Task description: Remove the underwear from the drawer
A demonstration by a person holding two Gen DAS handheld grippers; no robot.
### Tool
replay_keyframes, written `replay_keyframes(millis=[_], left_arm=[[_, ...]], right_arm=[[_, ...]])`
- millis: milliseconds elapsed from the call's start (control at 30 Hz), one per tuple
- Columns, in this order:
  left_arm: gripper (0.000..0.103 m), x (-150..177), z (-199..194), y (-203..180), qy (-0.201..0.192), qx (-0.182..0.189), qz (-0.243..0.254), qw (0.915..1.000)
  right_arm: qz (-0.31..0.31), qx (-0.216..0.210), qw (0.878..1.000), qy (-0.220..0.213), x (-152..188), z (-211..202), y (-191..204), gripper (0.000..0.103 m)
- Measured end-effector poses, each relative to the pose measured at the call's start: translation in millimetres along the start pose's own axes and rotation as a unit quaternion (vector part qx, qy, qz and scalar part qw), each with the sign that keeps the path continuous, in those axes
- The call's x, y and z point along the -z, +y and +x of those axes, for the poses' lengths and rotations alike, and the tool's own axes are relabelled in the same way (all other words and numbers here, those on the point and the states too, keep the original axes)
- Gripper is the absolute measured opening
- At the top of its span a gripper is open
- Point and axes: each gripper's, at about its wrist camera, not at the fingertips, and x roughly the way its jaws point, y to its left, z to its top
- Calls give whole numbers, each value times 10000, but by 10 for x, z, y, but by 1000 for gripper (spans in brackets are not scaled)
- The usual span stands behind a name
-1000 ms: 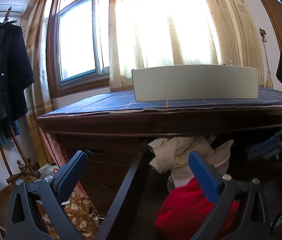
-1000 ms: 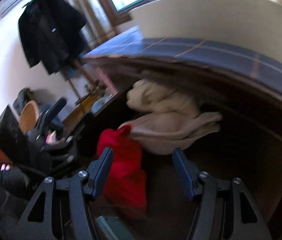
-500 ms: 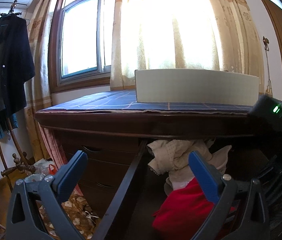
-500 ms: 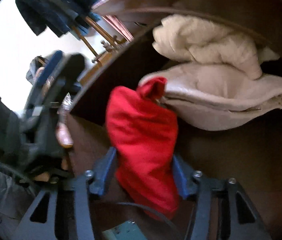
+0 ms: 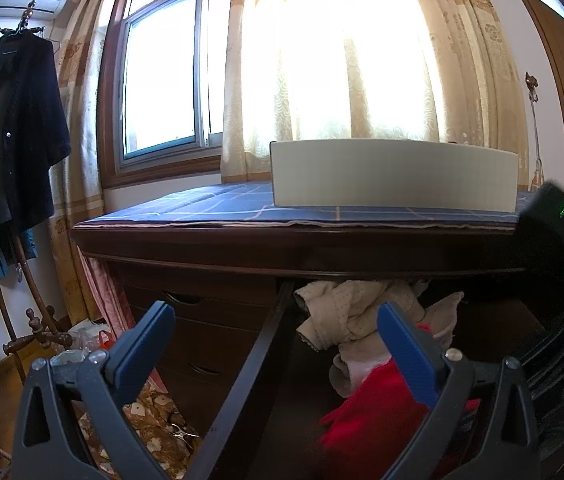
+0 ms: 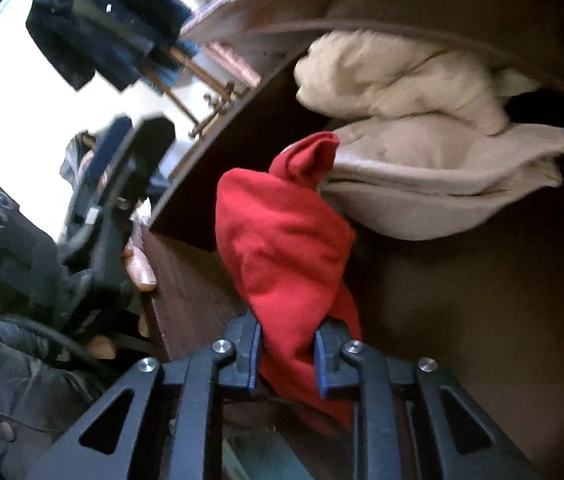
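Red underwear (image 6: pixel 286 240) lies in the open dark wooden drawer (image 6: pixel 197 292), against beige underwear (image 6: pixel 422 184). My right gripper (image 6: pixel 288 354) is shut on the red underwear's near end, the cloth bunched between its blue pads. In the left wrist view the red underwear (image 5: pixel 374 424) and beige garments (image 5: pixel 358 312) show in the drawer (image 5: pixel 249 372). My left gripper (image 5: pixel 277 344) is open and empty, held in front of the drawer's left side wall. The right gripper's body (image 5: pixel 558 248) shows at the right edge.
The dresser top carries a blue checked cloth (image 5: pixel 241 208) and a white box (image 5: pixel 394 176). A window and curtains stand behind. A coat rack with a dark coat (image 5: pixel 5 140) stands at the left. Bags lie on the floor (image 5: pixel 81 352).
My right gripper moved down into the drawer and closed on the red underwear. The left gripper stayed open and drifted slightly.
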Motion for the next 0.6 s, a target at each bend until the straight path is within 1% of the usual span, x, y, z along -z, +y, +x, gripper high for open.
replay_keyframes(millis=[67,200,300,367,433,600], left_arm=[[103,-2,-2,5,0,4,-16,10000],[103,-4,-7,7,-2,-1,-19,10000],[103,-10,-6,10,-4,-15,-17,10000],[103,-11,-5,8,-3,-21,-3,10000],[103,-11,-7,1,-10,-29,11,10000],[103,-8,-11,1,-26,-33,37,10000]], right_arm=[[128,-53,9994,-304,98,-193,-24,22],[462,20,9947,-919,267,-570,-84,22],[739,-206,9844,-1582,383,-921,-122,22],[759,-279,9779,-1929,399,-1108,-79,22],[708,-252,9729,-2185,382,-1265,-19,22],[577,-314,9551,-2888,226,-1673,116,22]])
